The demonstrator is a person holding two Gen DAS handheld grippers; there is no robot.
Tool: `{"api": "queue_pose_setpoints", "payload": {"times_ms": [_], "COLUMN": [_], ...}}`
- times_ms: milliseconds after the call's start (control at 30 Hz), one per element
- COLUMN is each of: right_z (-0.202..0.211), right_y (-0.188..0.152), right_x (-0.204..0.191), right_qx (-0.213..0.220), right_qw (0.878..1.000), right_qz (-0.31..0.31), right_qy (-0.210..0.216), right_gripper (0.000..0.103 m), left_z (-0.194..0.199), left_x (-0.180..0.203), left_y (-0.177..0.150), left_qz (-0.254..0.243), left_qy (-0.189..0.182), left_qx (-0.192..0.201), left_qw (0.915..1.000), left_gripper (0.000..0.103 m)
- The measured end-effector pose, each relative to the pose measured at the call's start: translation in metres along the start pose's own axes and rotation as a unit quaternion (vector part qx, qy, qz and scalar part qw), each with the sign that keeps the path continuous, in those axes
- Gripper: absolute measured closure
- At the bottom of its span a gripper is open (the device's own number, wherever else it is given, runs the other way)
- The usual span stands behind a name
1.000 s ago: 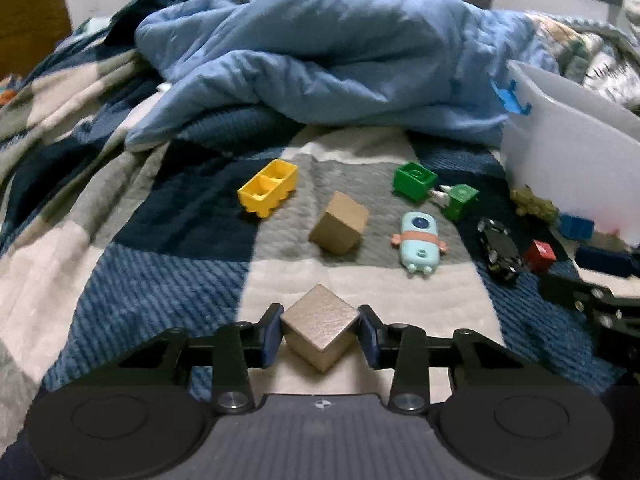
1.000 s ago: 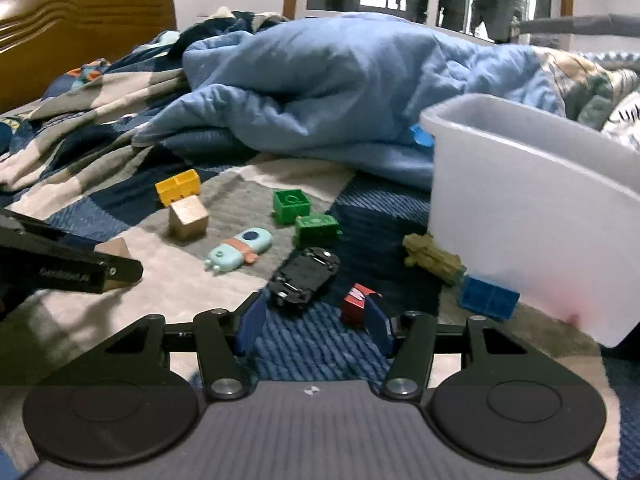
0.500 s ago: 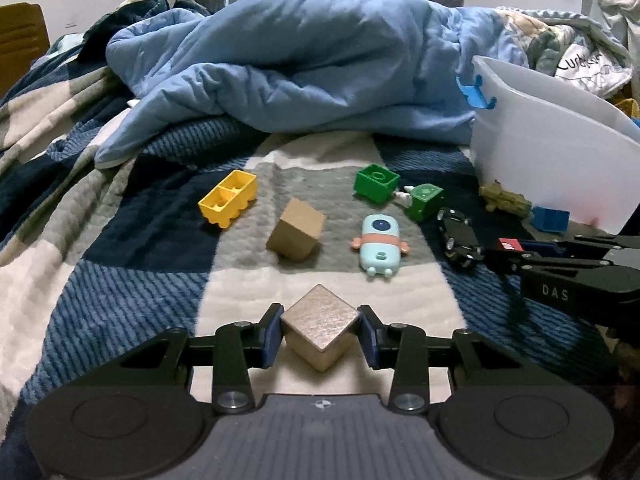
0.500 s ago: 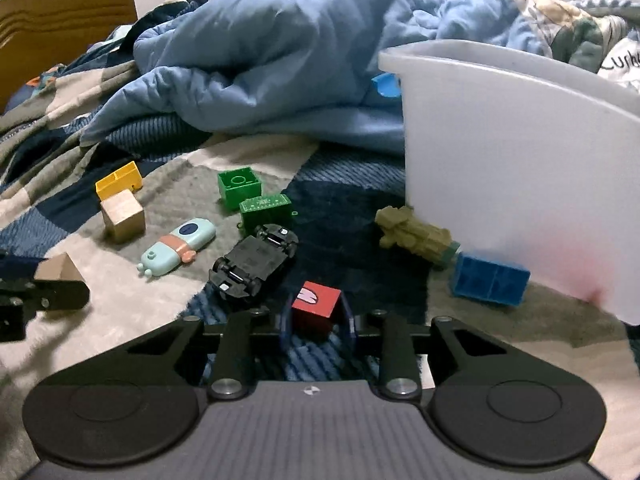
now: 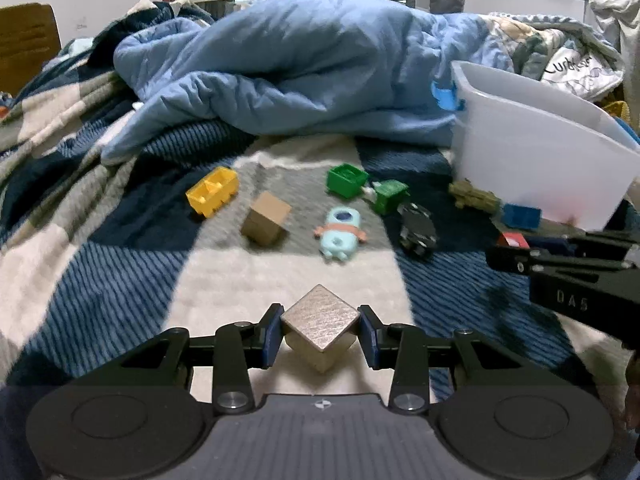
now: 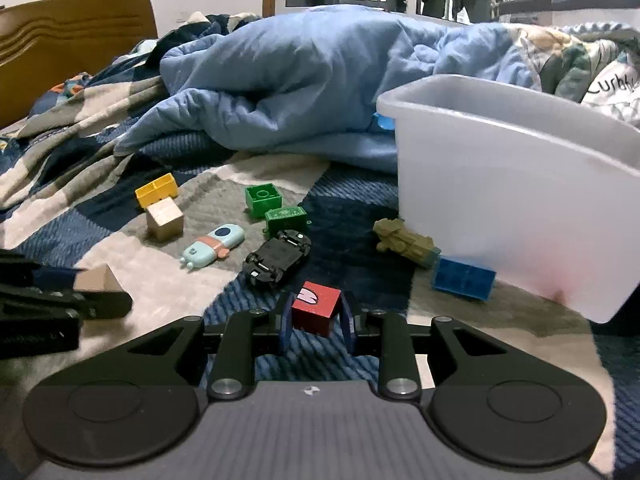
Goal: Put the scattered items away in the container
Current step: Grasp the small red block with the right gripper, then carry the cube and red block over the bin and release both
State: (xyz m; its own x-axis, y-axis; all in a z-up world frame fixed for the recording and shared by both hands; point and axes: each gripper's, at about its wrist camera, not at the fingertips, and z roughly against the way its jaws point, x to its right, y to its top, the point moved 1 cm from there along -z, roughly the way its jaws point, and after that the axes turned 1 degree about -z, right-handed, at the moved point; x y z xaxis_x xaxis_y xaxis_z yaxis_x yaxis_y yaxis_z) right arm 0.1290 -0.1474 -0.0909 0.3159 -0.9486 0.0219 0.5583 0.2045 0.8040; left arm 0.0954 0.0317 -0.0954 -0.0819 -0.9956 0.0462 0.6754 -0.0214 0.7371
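Note:
My left gripper [image 5: 319,334] is shut on a wooden cube [image 5: 320,326] and holds it above the checked bedspread. My right gripper [image 6: 317,322] is shut on a small red cube [image 6: 315,312] and holds it just off the bed. The white plastic bin [image 6: 508,204] stands at the right; it also shows in the left wrist view [image 5: 536,168]. Scattered on the bed lie a yellow brick [image 6: 157,191], a second wooden cube [image 6: 164,218], two green bricks [image 6: 263,199], a pale blue toy [image 6: 212,245], an overturned black toy car [image 6: 277,258], an olive toy [image 6: 404,240] and a blue brick [image 6: 464,278].
A crumpled blue duvet [image 6: 304,84] is heaped behind the toys and against the bin's far side. A wooden headboard [image 6: 72,44] is at the far left. The right gripper's arm [image 5: 568,276] reaches in at the right of the left wrist view.
My right gripper has closed on the red cube and lifted it slightly. My left gripper has risen with the wooden cube still in it.

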Motion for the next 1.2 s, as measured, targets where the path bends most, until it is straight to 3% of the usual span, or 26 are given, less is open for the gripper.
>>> {"api": "queue_pose_setpoints", "payload": {"times_ms": [467,800,1200], "right_z": [0.048,0.077,0.100], "right_y": [0.008,0.035,0.074], "right_x": [0.037,0.078,0.139], "right_qx": [0.041,0.084,0.137], "right_qw": [0.999,0.995,0.985], "right_qz": [-0.019,-0.030,-0.045], "right_qy": [-0.021,-0.054,-0.094], "right_gripper": [0.075,0.075,0.075], "left_z": [0.026,0.028,0.021], "left_x": [0.068,0.124,0.180], "left_y": [0.026,0.084,0.156], "left_qz": [-0.044,-0.104,-0.109], "left_qy": [-0.053,-0.080,-0.099], "left_qx": [0.026,0.065,0.117], "left_qw": [0.9973,0.9893,0.9821], "left_gripper": [0.060,0.060,0.060]}}
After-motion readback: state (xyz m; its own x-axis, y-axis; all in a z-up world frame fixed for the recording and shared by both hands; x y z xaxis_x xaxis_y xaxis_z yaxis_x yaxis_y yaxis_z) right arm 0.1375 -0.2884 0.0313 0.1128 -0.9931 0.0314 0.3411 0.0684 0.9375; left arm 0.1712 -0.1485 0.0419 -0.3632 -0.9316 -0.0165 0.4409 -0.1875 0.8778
